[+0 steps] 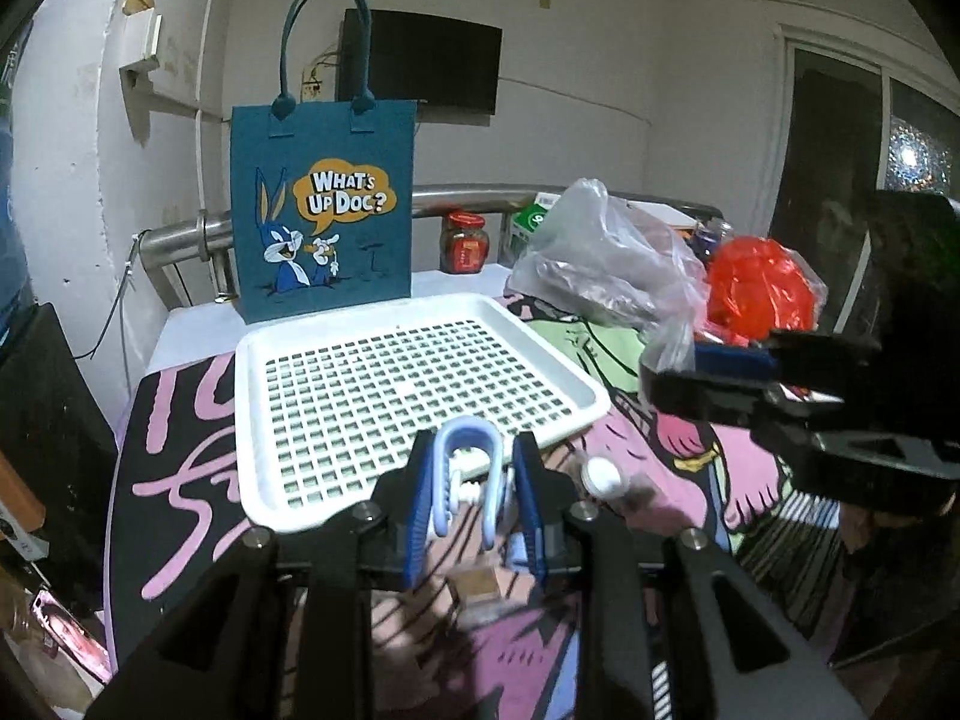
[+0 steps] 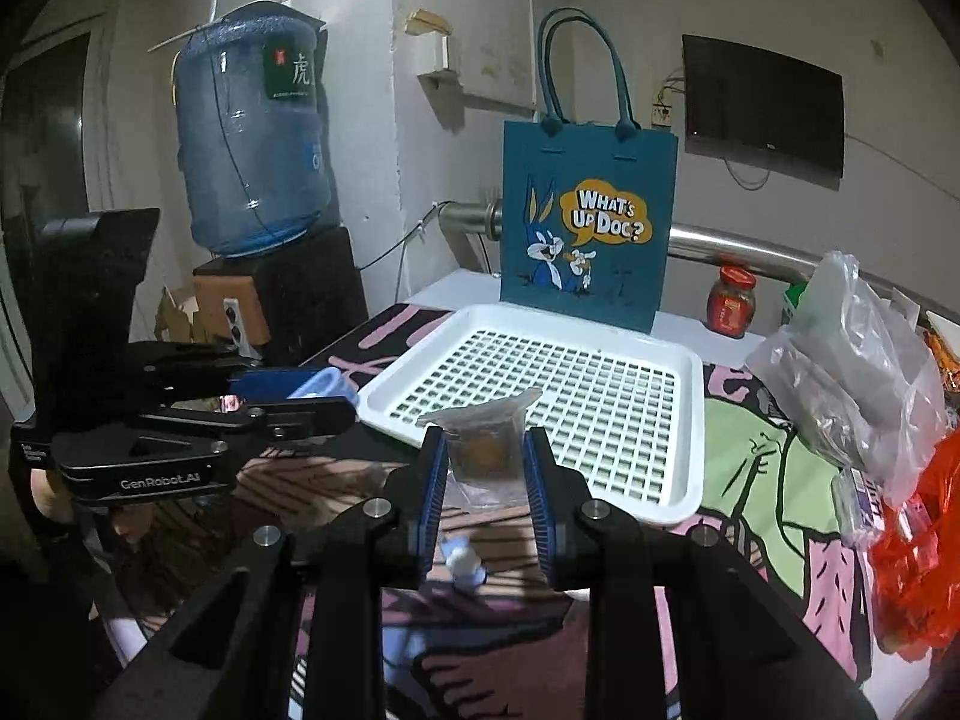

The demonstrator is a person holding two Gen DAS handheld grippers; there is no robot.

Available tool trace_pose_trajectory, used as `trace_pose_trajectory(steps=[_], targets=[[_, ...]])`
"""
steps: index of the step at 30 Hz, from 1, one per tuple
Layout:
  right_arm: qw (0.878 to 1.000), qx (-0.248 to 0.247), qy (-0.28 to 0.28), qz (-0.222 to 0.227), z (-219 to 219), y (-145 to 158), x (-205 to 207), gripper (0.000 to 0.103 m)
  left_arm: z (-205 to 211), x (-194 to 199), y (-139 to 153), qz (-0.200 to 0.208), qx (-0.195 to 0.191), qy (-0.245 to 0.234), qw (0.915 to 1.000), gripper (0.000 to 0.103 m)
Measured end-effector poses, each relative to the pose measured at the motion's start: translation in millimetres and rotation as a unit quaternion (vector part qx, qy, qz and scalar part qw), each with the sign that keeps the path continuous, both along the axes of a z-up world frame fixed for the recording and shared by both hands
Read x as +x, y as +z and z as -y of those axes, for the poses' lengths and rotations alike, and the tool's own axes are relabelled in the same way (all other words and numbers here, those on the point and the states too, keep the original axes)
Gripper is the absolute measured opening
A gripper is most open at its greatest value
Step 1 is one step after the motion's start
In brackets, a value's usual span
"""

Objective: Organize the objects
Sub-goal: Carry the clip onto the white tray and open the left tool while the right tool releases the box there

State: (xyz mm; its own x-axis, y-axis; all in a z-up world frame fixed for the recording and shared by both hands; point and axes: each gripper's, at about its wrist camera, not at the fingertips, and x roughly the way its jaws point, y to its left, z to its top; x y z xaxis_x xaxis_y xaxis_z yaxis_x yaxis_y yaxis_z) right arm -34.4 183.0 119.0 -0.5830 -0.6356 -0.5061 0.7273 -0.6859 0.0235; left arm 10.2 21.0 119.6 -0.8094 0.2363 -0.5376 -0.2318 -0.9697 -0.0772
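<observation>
A white perforated tray [image 1: 420, 312] lies on the patterned cloth; it also shows in the right wrist view [image 2: 690, 420]. My left gripper [image 1: 471, 495] is shut on a light blue and white clip-like object [image 1: 468, 468], held just above the tray's near edge. My right gripper [image 2: 486, 480] is shut on a clear packet with a brown piece inside [image 2: 486, 450], held over the tray's near left corner. From the left wrist view the right gripper [image 1: 708, 372] sits to the right of the tray. From the right wrist view the left gripper [image 2: 300, 396] sits left of the tray.
A blue Bugs Bunny tote bag [image 1: 324, 210] stands behind the tray. A red-lidded jar [image 1: 463, 243], grey plastic bags [image 1: 606, 264] and a red bag [image 1: 759, 288] lie at the right. A small white bottle [image 1: 603, 477] lies near the tray. A water jug [image 2: 249, 132] stands at the left.
</observation>
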Motion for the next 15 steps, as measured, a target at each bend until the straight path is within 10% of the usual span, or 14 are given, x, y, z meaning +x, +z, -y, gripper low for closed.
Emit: trace_pose_trajectory(steps=[15], targets=[[0.998,-0.004,-0.032,0.059,23.3,-27.0,-74.5,0.025,19.6,-81.8,-42.1,0.043,-0.002,0.062,0.9971,0.025]])
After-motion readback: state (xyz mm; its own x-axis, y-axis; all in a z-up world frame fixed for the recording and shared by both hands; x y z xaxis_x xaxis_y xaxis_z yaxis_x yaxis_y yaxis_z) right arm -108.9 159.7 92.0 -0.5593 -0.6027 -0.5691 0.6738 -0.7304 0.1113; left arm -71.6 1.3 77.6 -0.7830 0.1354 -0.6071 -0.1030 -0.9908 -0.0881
